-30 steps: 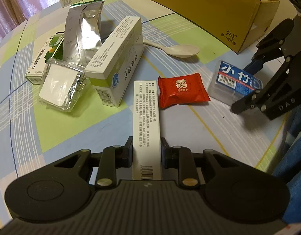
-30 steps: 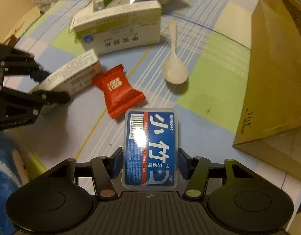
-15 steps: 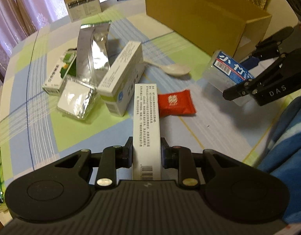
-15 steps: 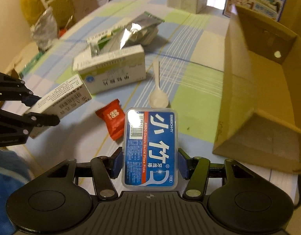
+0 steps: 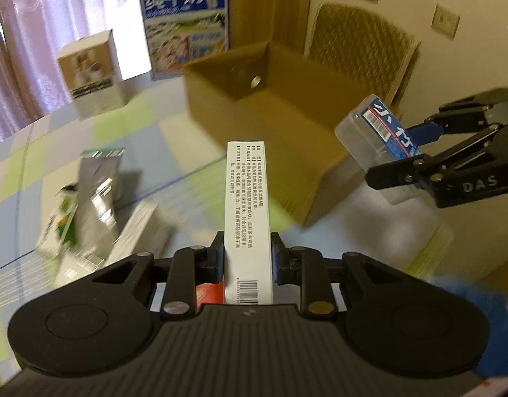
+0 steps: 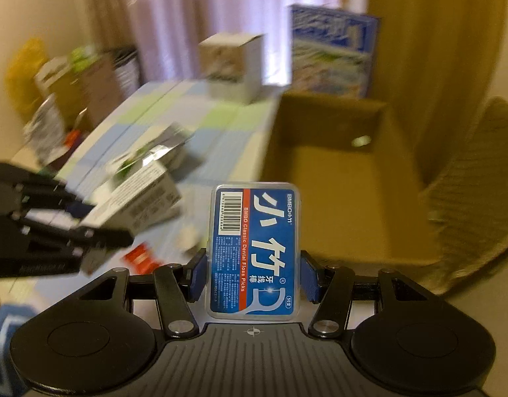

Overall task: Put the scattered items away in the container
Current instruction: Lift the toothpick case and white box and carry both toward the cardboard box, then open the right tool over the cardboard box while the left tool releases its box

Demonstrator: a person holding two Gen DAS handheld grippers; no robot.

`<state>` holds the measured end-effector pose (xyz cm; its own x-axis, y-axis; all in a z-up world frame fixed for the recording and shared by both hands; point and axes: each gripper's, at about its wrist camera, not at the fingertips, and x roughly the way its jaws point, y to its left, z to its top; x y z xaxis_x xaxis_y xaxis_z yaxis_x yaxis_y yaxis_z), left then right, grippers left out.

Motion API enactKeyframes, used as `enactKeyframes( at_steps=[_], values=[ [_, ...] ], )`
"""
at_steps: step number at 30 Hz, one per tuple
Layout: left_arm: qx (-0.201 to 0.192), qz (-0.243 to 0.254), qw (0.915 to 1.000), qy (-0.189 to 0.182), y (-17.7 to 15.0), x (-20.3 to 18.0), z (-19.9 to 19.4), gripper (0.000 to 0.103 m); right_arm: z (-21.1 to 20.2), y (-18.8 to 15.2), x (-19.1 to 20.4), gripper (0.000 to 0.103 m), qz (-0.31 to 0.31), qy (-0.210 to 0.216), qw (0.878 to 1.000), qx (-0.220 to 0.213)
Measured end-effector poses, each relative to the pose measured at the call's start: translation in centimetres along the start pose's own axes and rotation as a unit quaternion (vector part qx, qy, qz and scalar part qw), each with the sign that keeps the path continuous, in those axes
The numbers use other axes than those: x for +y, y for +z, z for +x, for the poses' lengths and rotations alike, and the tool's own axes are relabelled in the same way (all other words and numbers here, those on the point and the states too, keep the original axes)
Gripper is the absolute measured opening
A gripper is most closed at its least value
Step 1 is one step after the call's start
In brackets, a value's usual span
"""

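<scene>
left wrist view: left gripper (image 5: 248, 261) clamped on a narrow white printed carton (image 5: 248, 211), pads pressed against both long sides, carton held lengthwise and raised clear of the tabletop (image 5: 128, 139). open brown cardboard box (image 5: 287, 125) straight beyond the carton tip, toward the far right edge of the tabletop, nothing discernible inside; round hole visible in its far wall. right gripper (image 5: 396, 155) at the right of frame, closed on a clear floss pick case (image 5: 376, 139) with blue label, case held in the air just beside the box's near right corner. left on the tabletop, toward its left edge: silver foil pouch (image 5: 96, 185), green and white packet (image 5: 60, 225), larger white carton (image 5: 139, 235), all blurred. sliver of a red sachet (image 5: 209, 292) showing under the held carton. white box (image 5: 91, 74) and blue milk carton case (image 5: 186, 23) standing at the far edge.

right wrist view: right gripper (image 6: 254, 278) clamped on the floss pick case (image 6: 254, 251), blue pads tight on both long edges, label up. cardboard box (image 6: 336, 182) directly ahead, open top facing up, interior bare as far as visible. left gripper (image 6: 121, 228) at the left of frame, holding the narrow white printed carton (image 6: 138, 198) above the tabletop (image 6: 174, 106). red sachet (image 6: 139, 258) lying near the tabletop's near edge. remaining items behind too blurred to separate.
</scene>
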<state>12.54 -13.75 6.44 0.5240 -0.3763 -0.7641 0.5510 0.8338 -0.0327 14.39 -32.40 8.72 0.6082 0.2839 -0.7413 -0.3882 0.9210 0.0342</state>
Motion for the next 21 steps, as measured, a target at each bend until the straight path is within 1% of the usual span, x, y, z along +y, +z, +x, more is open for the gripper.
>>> enactKeyframes(
  at_steps=[5, 10, 14, 21],
  values=[
    [-0.026, -0.020, 0.9989, -0.032, 4.4, -3.1, 1.9, 0.022, -0.3, 1.7, -4.3, 0.053, 0.026, -0.032, 0.999, -0.011],
    [-0.029, -0.018, 0.9988, -0.036, 7.8, -5.3, 4.9, 0.022, 1.6, 2.5, -7.9, 0.053, 0.051, -0.046, 0.998, 0.005],
    [-0.028, -0.029, 0.9986, -0.033, 9.2, -5.7, 7.3, 0.022, 3.0, 2.7, -9.8, 0.053, 0.065, -0.045, 0.997, 0.014],
    [-0.025, -0.060, 0.9973, -0.033, 10.8, -4.9, 10.9, 0.022, 5.5, 3.1, -11.6, 0.053, 0.087, -0.037, 0.995, 0.025]
  ],
)
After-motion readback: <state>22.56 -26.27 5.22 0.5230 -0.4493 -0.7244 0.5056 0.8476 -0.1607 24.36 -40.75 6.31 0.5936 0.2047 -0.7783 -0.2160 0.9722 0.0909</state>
